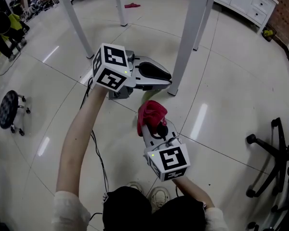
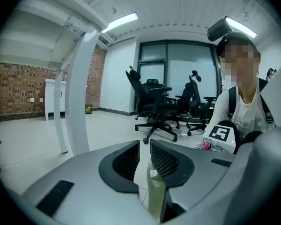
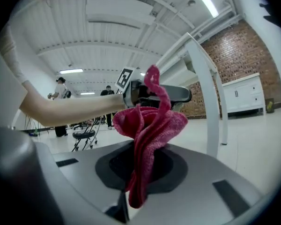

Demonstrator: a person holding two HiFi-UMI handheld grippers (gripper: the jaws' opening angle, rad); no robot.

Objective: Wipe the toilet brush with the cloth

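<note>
Left tool (image 1: 164,77) at 11 o'clock, arm outstretched, pinching pale-green handle (image 2: 155,196); right tool (image 1: 152,127) at 6 o'clock clamps cloth (image 1: 151,112).

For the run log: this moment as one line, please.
left gripper: shut on toilet brush handle | right gripper: shut on red cloth | wiping contact: cannot tell
</note>
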